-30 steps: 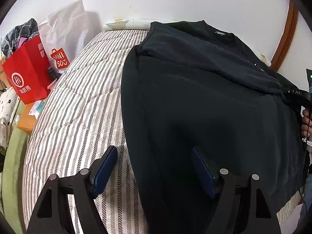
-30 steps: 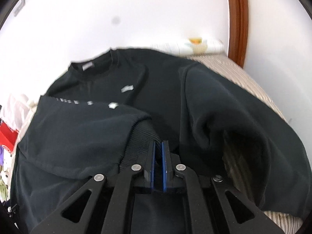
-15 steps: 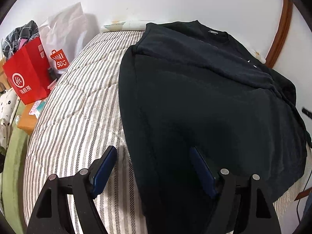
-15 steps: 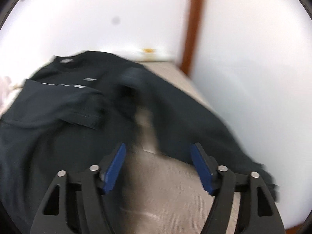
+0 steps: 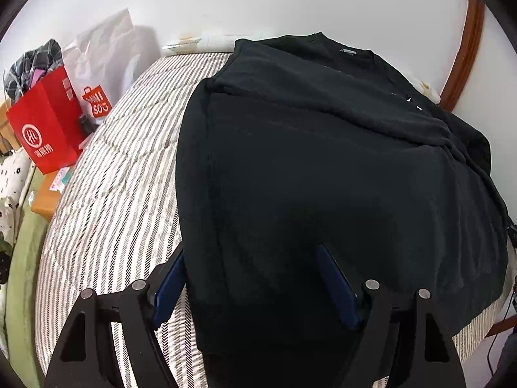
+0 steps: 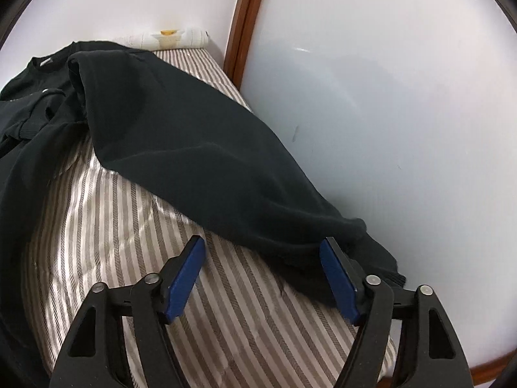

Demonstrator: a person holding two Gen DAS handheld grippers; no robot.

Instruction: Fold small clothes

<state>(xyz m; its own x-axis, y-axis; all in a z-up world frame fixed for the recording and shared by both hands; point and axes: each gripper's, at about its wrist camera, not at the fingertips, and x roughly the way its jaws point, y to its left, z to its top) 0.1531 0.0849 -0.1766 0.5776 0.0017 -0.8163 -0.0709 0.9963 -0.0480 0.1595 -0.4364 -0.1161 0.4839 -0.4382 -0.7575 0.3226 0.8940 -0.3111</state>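
1. Black sweatshirt [image 5: 323, 168] spread on striped bed [image 5: 106, 194], collar toward far wall; one sleeve folded across chest [image 5: 323, 97], cuff end lying near R side of body.
2. Changed in last sec: R gripper [image 6: 261, 274], a sec ago clamped on that sleeve's ribbed cuff, now let go and swung away to the other sleeve [image 6: 194, 148]; jaws wide apart, nothing between them.
3. Means first sleeve fold looks done & released; second sleeve next, by the look of it.
4. Second sleeve stretched out along bed edge beside wall panel [image 6: 387, 113]; cuff [image 6: 371, 258] just beside R gripper's right pad, partly under it; not yet pinched.
5. L gripper [image 5: 252, 278] barely moved; jaws open, straddling sweatshirt's L edge near hem; gripping nothing.
6. Red bag [image 5: 48, 123] & white bag [image 5: 100, 64] beside bed, well apart from garment.
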